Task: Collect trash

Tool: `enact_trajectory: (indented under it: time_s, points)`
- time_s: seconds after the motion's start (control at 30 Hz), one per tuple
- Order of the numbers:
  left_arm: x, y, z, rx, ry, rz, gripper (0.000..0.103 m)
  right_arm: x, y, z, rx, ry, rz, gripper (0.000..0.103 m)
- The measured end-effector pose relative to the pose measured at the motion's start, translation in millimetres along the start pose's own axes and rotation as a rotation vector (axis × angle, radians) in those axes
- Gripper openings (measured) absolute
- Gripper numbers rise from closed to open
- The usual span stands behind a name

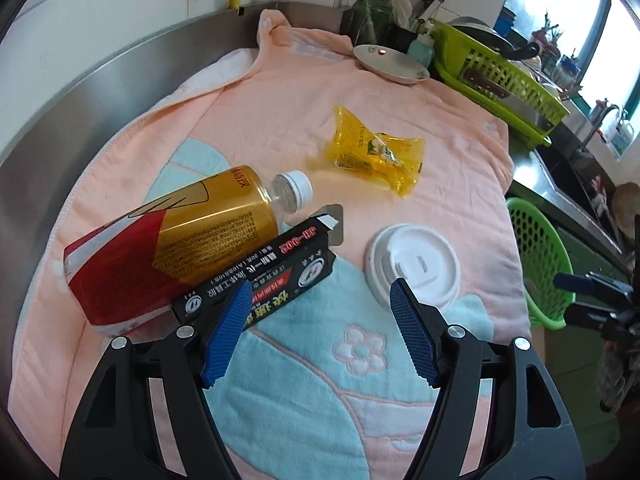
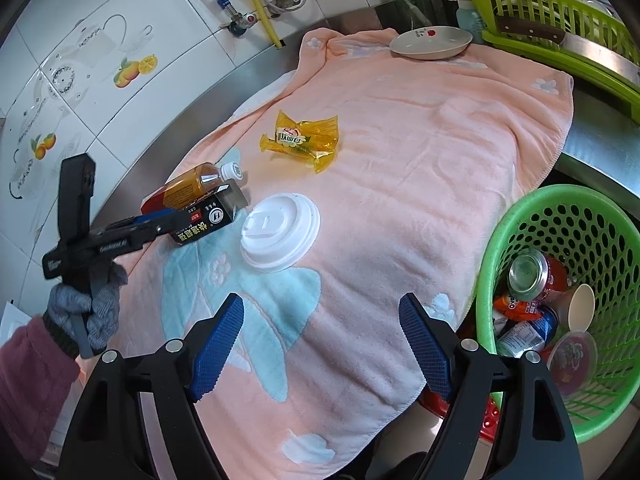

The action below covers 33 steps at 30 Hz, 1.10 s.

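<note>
On a pink and blue towel (image 1: 280, 380) lie a gold and red plastic bottle (image 1: 160, 240), a black carton (image 1: 264, 276), a white cup lid (image 1: 414, 266) and a yellow wrapper (image 1: 372, 148). My left gripper (image 1: 320, 300) is open, its left pad over the carton's near end, its right pad at the lid's near edge. In the right wrist view the bottle (image 2: 184, 188), carton (image 2: 208, 220), lid (image 2: 280, 232) and wrapper (image 2: 304, 140) lie ahead. My right gripper (image 2: 320, 312) is open and empty above the towel (image 2: 400, 160). The left gripper (image 2: 160, 220) shows at the carton.
A green trash basket (image 2: 560, 208) with cans, a paper cup and wrappers stands off the towel's right edge, also in the left wrist view (image 1: 536, 248). A plate (image 2: 430, 44) and a lime dish rack (image 2: 552, 8) stand at the back. Tiled wall is on the left.
</note>
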<state>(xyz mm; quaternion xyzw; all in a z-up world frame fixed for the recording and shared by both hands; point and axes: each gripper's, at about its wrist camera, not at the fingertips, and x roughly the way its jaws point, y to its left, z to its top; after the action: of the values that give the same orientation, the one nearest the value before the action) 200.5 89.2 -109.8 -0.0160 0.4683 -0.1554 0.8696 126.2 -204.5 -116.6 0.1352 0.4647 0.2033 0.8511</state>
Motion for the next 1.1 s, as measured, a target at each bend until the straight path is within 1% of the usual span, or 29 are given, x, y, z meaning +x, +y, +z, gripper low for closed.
enact_trajectory:
  time_s: [0.27,0.33,0.4,0.5,0.63,0.9,1.0,1.07,1.1]
  points:
    - [1.4,4.8,8.0,-0.002,-0.027,0.010,0.070,2.2,-3.2,0.7,0.006,0.007,-0.002,0.077]
    - [4.8,7.1,10.5,0.002,-0.023,0.025,0.070,3.1,-2.9,0.8,0.006,0.009,-0.002,0.077]
    - [8.3,10.9,11.4,-0.006,-0.012,0.022,0.070,3.3,-1.7,0.6,0.001,0.012,-0.001,0.077]
    - [13.0,11.5,10.9,0.009,-0.008,0.042,0.070,3.4,-1.2,-0.3,-0.001,0.015,0.000,0.077]
    - [9.3,11.1,7.2,-0.005,-0.019,0.024,0.070,4.7,-3.2,-1.6,0.007,0.018,0.000,0.077]
    - [-0.6,-3.7,-9.2,0.029,-0.012,-0.001,0.070,6.2,0.4,-2.1,-0.003,0.019,0.011,0.077]
    - [-2.1,-6.8,-14.8,0.033,0.000,-0.031,0.070,6.2,0.8,-1.2,-0.005,0.019,0.010,0.077]
    - [3.3,-5.9,-19.3,0.025,0.037,-0.033,0.070,6.0,1.7,-0.8,-0.009,0.017,0.012,0.077]
    - [4.6,-5.7,-21.8,0.027,0.041,-0.031,0.070,6.0,1.9,-0.6,-0.010,0.016,0.011,0.077]
